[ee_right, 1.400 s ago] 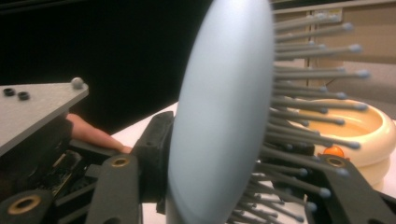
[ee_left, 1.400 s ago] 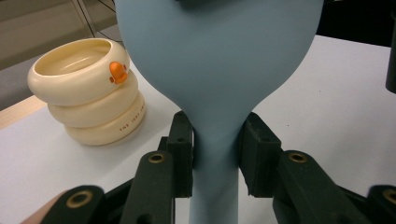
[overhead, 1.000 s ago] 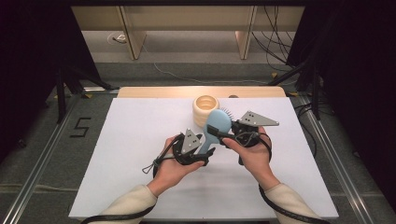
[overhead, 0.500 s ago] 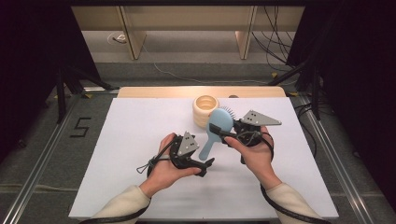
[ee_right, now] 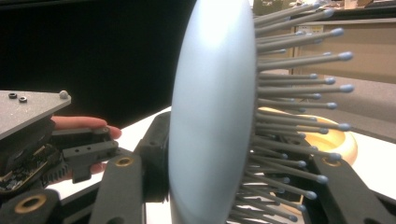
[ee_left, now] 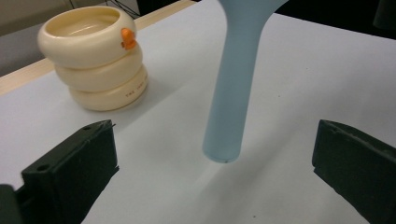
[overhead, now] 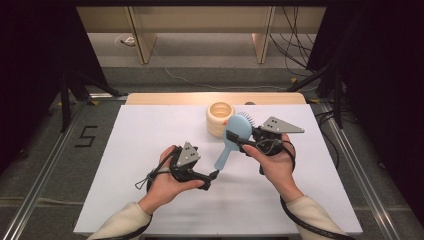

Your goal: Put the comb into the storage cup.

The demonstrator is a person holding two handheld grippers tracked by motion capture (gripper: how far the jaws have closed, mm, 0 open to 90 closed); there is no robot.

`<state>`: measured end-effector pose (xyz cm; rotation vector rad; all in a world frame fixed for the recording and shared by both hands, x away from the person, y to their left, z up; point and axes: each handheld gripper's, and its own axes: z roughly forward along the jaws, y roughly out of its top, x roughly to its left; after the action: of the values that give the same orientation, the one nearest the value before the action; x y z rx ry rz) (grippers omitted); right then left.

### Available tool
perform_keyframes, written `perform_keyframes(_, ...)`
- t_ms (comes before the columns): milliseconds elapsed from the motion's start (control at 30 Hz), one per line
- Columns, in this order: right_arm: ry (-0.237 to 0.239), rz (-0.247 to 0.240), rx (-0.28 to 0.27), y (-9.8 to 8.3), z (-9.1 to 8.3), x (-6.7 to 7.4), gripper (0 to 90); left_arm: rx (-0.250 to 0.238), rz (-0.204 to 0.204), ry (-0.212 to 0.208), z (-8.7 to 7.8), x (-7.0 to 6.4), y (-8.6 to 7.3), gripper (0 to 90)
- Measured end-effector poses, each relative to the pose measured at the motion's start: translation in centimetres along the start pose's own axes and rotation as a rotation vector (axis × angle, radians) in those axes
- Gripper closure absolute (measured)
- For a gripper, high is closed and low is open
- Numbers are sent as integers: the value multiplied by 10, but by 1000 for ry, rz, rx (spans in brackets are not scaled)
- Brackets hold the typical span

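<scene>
A pale blue hairbrush (overhead: 238, 128) hangs over the white table, handle slanting down to the left. My right gripper (overhead: 232, 134) is shut on its head; in the right gripper view the head (ee_right: 210, 116) sits between the two jaws, bristles to the right. My left gripper (overhead: 210, 180) lies left of the handle end. Its jaws have just been opening. In the left gripper view they stand wide apart, and the handle (ee_left: 229, 93) hangs between and beyond them, untouched by either one.
A cream ringed cup (overhead: 220, 116) with an orange spot (ee_left: 126, 38) stands behind the brush near the table's far edge. The white board (overhead: 145, 130) has bare room at left and front. Cables and stands (overhead: 320, 80) surround the table.
My left gripper has opened, let go of the brush handle and drawn back to the left. The right gripper has stayed in place with the brush.
</scene>
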<state>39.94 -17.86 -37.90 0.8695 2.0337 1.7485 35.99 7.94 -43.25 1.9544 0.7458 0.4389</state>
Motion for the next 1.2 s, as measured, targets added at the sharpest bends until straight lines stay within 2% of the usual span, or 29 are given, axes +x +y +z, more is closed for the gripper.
perform_keyframes(733, -25, 2, 4, 6, -4, -4, 507, -8, -64, 83, -39, 28, -35, 0)
perform_keyframes(1200, -44, -8, -10, 17, -3, -7, 506, -7, -88, 95, -46, 34, -46, 0)
